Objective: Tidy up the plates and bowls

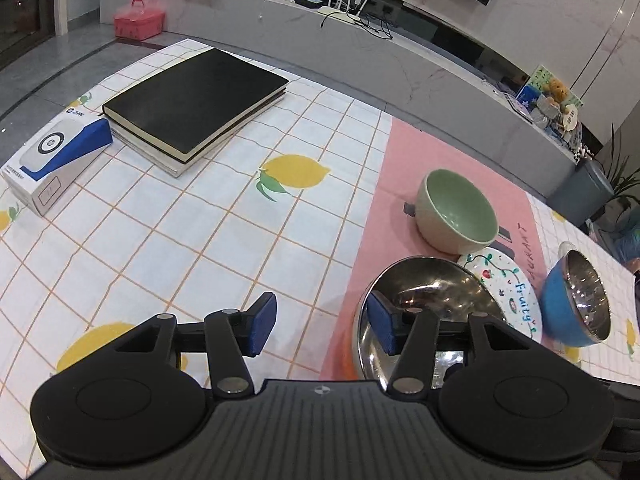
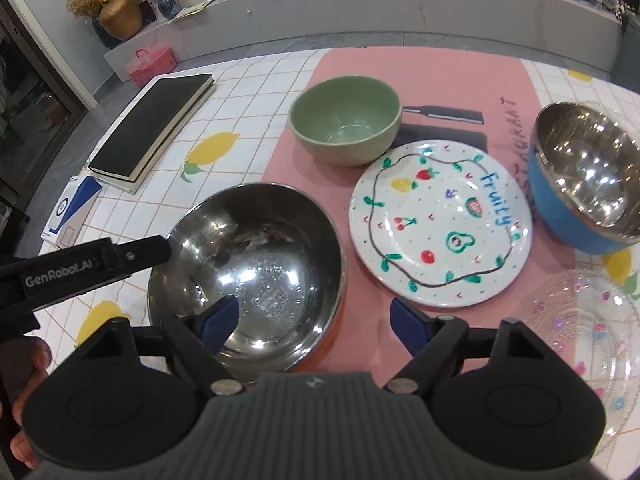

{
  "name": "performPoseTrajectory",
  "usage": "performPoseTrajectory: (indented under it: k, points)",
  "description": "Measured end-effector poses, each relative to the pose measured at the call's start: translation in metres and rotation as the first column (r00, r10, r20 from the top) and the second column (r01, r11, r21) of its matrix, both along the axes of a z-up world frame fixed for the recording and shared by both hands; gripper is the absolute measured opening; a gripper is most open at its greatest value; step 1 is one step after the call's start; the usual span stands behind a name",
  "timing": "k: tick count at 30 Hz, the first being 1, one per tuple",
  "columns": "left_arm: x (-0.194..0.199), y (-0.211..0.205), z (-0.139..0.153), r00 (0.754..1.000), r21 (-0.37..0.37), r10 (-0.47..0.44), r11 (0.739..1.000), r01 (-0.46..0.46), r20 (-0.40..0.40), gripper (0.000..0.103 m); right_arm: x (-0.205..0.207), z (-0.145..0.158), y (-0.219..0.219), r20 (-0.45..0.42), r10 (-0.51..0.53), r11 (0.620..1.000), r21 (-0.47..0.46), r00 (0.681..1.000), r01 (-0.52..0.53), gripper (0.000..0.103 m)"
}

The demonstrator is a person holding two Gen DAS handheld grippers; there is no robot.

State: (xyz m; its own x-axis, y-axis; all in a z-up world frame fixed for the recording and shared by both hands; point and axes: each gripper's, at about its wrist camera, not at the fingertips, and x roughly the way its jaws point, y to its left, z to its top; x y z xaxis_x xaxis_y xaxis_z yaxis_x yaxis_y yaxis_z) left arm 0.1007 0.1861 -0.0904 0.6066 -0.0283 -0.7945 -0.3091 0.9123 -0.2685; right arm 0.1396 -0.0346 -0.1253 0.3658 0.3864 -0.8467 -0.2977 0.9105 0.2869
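A steel bowl with an orange outside (image 1: 432,284) (image 2: 272,264) stands at the pink mat's near left edge. My left gripper (image 1: 322,324) is open across its left rim, one blue pad inside the bowl and the other over the tablecloth. My right gripper (image 2: 314,324) is open across the bowl's near right rim, with its left pad over the inside and its right pad above the mat. Neither presses the rim. Beyond lie a green bowl (image 2: 344,120) (image 1: 456,212), a painted "fruity" plate (image 2: 440,224) (image 1: 508,292) and a blue-sided steel bowl (image 2: 584,176) (image 1: 576,304).
A clear glass plate (image 2: 588,340) lies at the near right. A black notebook (image 1: 196,100) on a second book and a white-and-blue box (image 1: 56,156) sit at the table's far left. A person's hand (image 2: 28,360) holds the left gripper. The table's far edge runs behind the mat (image 2: 360,68).
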Motion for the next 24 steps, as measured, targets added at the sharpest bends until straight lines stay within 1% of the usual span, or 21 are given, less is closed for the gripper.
performPoseTrajectory:
  k: [1,2,3,4,5,6,7,8,9,10,11,12,15,18,24]
  points:
    - [0.002,-0.002,-0.001,1.0,0.005,-0.005,1.0,0.005,-0.004,0.061,0.001,-0.002,0.0,-0.005,0.001,1.0,0.009,1.0,0.0,0.072]
    - [0.003,-0.003,-0.003,1.0,0.005,-0.01,1.0,0.01,-0.008,0.06,0.002,-0.003,0.001,-0.011,0.002,1.0,0.013,1.0,-0.002,0.068]
    - [0.004,-0.004,-0.004,1.0,0.006,-0.015,1.0,0.015,-0.012,0.054,0.003,-0.005,0.002,-0.013,0.004,1.0,0.016,1.0,-0.004,0.067]
    - [0.005,-0.006,-0.005,1.0,0.008,-0.021,1.0,0.021,-0.016,0.049,0.003,-0.006,0.002,-0.015,0.004,1.0,0.018,1.0,-0.004,0.061]
    - [0.006,-0.008,-0.006,0.999,0.012,-0.026,1.0,0.027,-0.021,0.047,0.003,-0.008,0.002,-0.019,0.002,1.0,0.02,1.0,-0.001,0.054]
    - [0.007,-0.01,-0.007,0.999,0.016,-0.033,0.999,0.033,-0.023,0.04,0.004,-0.009,0.001,-0.027,-0.002,1.0,0.024,1.0,0.003,0.051]
    - [0.007,-0.01,-0.008,0.999,0.017,-0.038,0.999,0.038,-0.024,0.034,0.005,-0.011,0.0,-0.034,-0.008,1.0,0.027,0.999,0.008,0.045]
    - [0.008,-0.012,-0.008,0.999,0.018,-0.042,0.999,0.042,-0.027,0.031,0.005,-0.012,0.0,-0.036,-0.014,1.0,0.026,0.999,0.015,0.04]
    - [0.008,-0.013,-0.009,0.998,0.019,-0.046,0.999,0.047,-0.03,0.025,0.006,-0.013,-0.001,-0.035,-0.02,1.0,0.023,0.999,0.021,0.037]
    - [0.008,-0.014,-0.009,0.998,0.02,-0.05,0.998,0.051,-0.028,0.015,0.006,-0.014,-0.002,-0.036,-0.025,0.999,0.021,0.999,0.026,0.029]
    - [0.009,-0.015,-0.009,0.998,0.022,-0.054,0.998,0.054,-0.027,0.011,0.006,-0.015,-0.003,-0.039,-0.028,0.999,0.023,0.999,0.029,0.021]
    - [0.009,-0.017,-0.009,0.998,0.021,-0.062,0.998,0.062,-0.026,0.006,0.007,-0.016,-0.004,-0.047,-0.031,0.999,0.034,0.998,0.033,0.021]
    - [0.011,-0.022,-0.006,0.997,0.05,-0.068,0.996,0.07,-0.031,0.005,0.009,-0.017,-0.006,-0.061,-0.042,0.998,0.038,0.997,0.045,0.02]
    - [0.008,-0.025,-0.003,0.997,0.057,-0.075,0.995,0.076,-0.026,0.005,0.008,-0.015,-0.009,-0.078,-0.054,0.998,0.038,0.995,0.057,0.019]
    - [-0.004,-0.029,0.008,0.997,0.04,-0.074,0.996,0.075,-0.021,0.005,-0.003,-0.002,-0.018,-0.079,-0.052,0.998,0.044,0.996,0.055,0.018]
